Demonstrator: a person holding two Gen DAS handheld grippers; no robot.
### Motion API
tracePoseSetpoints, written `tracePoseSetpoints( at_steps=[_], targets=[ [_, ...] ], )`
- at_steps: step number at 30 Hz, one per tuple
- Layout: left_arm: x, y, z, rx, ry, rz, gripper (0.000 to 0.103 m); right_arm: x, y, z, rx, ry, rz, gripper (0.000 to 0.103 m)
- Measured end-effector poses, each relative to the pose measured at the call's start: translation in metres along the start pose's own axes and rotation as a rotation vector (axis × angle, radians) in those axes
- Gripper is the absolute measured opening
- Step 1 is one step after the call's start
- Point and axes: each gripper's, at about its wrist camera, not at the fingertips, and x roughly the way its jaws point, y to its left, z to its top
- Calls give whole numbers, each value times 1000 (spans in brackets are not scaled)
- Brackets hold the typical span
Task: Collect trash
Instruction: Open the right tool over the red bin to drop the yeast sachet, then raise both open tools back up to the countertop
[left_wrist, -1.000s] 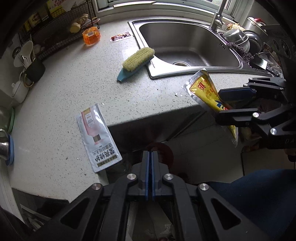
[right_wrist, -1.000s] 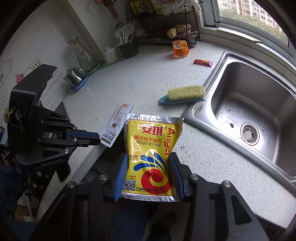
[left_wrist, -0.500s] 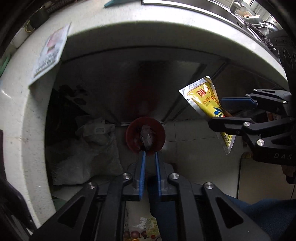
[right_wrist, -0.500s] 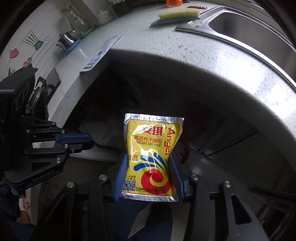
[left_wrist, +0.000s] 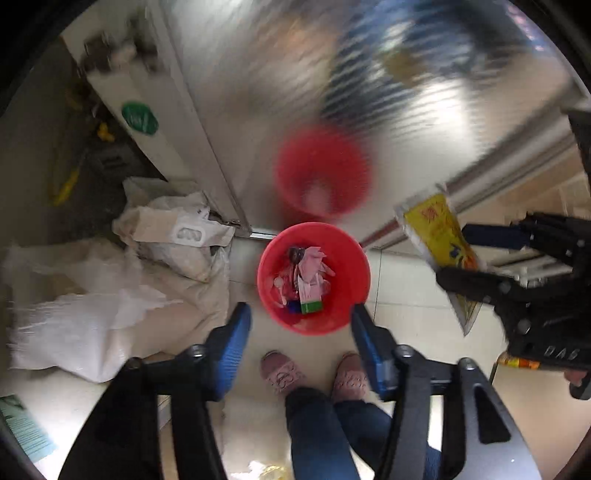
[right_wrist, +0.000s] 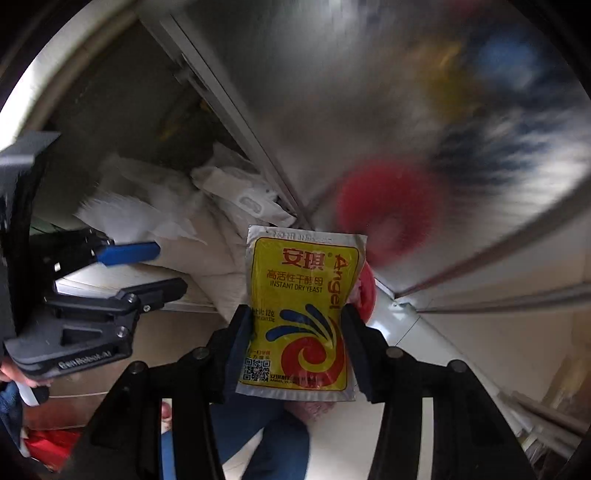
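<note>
1. The left gripper (left_wrist: 299, 314) hung above a red bin (left_wrist: 314, 277) on the tiled kitchen floor, its jaws opening with nothing between them; wrappers and scraps already lay inside the bin.

2. The right gripper (right_wrist: 297, 325) carried a yellow yeast packet (right_wrist: 301, 314) between its blue pads, the jaws beginning to open around it. In the left wrist view the packet (left_wrist: 439, 240) sat to the right of the bin, not yet over it.

3. Judged from this, the drop would go best if the packet were brought across until it hung squarely over the bin's mouth before the pads let go; a flat foil sachet can flutter sideways.

4. White sacks (left_wrist: 110, 288) crowded the bin's left, and the person's pink slippers (left_wrist: 282, 371) stood just beside it, so a miss would likely land underfoot.
</note>
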Motion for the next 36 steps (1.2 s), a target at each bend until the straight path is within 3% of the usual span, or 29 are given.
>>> tracePoseSetpoints(
  at_steps=[4,8,9,11,14,23,36],
  targets=[
    [34,8,-1,-19,14,-3,77,42,-9,0,-22,30,9,53],
    [50,8,-2,-10,24,-8,85,66,-18,-6,-37,66,22,56],
    [51,7,-2,0,23,1,87,68,-23,-8,-47,68,12,63],
    [52,2,-5,19,27,22,100,71,-24,-12,-61,66,-15,73],
    [46,-3,-7,43,30,33,103,66,-24,-15,-52,56,-35,75],
    [-11,-16,-6,68,-3,56,103,12,-25,-23,-26,-3,-83,79],
    [-170,-41,-18,109,-77,78,103,-145,9,-37,85,-97,-78,83]
  ],
)
